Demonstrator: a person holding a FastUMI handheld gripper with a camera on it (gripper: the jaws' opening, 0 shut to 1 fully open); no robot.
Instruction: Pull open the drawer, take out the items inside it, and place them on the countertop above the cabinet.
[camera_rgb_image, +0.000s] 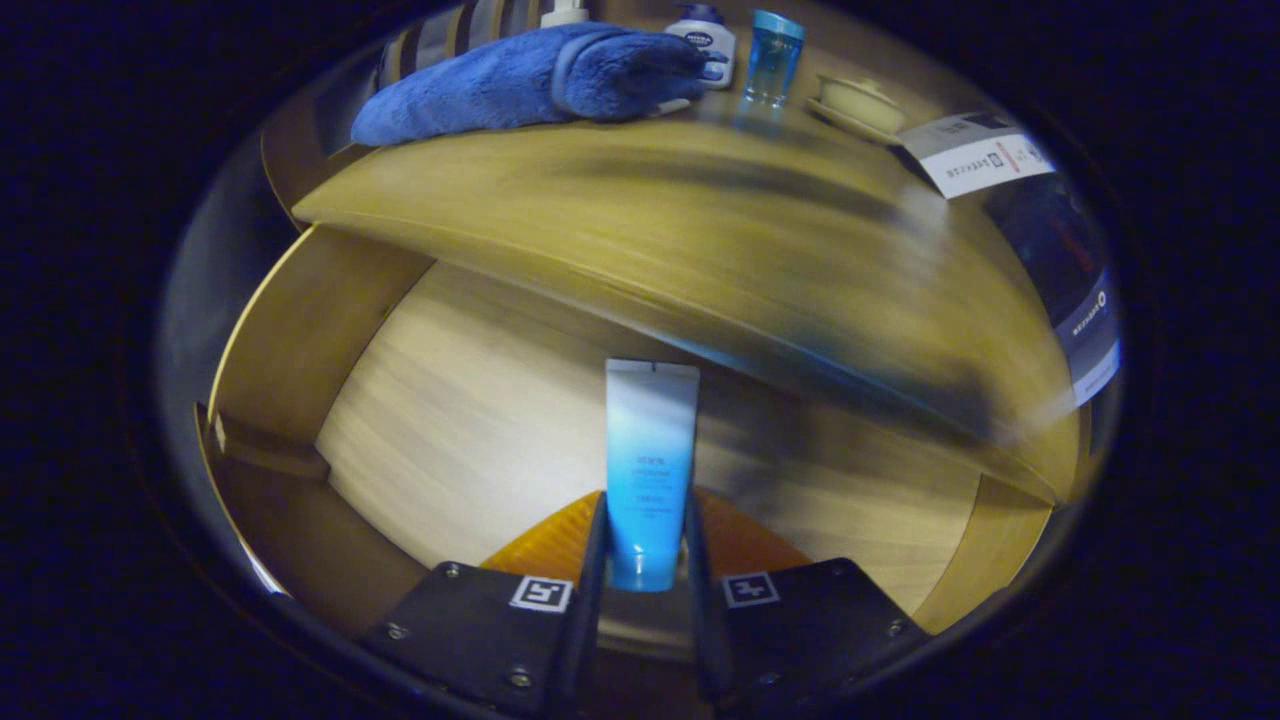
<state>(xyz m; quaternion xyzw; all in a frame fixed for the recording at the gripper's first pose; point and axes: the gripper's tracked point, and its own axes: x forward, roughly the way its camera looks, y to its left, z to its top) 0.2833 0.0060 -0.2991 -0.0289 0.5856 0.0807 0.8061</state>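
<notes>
Gripper view: fingers (645, 545) clamp a smooth flat blue tube (650, 450) above the open wooden drawer (470, 420).

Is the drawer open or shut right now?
Open. The drawer is pulled out below the countertop, its pale floor and side walls exposed. The gripper is shut on a blue tube over it.

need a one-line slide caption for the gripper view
Gripper shut on a blue tube, held over the open drawer below the countertop with its towel.
</notes>
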